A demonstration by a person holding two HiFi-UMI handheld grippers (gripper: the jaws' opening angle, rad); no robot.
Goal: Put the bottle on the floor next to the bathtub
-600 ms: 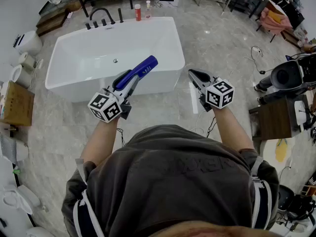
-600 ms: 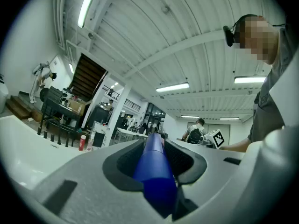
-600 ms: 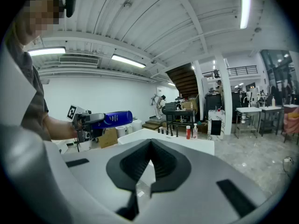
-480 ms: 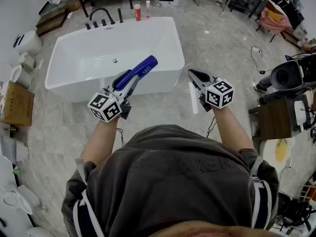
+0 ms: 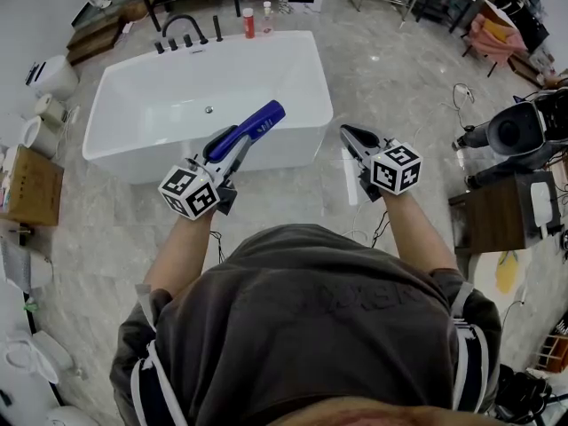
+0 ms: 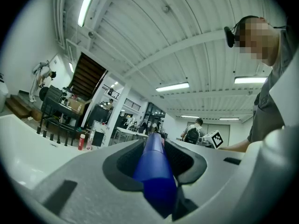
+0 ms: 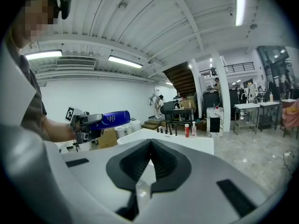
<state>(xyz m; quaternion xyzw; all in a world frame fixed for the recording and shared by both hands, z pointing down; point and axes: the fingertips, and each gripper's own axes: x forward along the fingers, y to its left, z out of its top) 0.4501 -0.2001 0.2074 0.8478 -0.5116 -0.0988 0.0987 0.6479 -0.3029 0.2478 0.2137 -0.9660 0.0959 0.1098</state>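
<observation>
Head view: left gripper point(image 5: 238, 149) is clamping the bottle point(image 5: 256, 125) lengthwise in the air, its long axis pointing toward the bathtub point(image 5: 297, 140), floor point(image 5: 293, 198) lying below; right gripper point(image 5: 347, 132) is idling closed, empty.

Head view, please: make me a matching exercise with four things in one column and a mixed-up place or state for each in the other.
1. blue bottle
2. right gripper
3. bathtub
4. red bottle

A. white, standing on the floor
B. at the bathtub's far end
C. held in the left gripper
D. shut, empty

Pairs: 1-C, 2-D, 3-A, 4-B
</observation>
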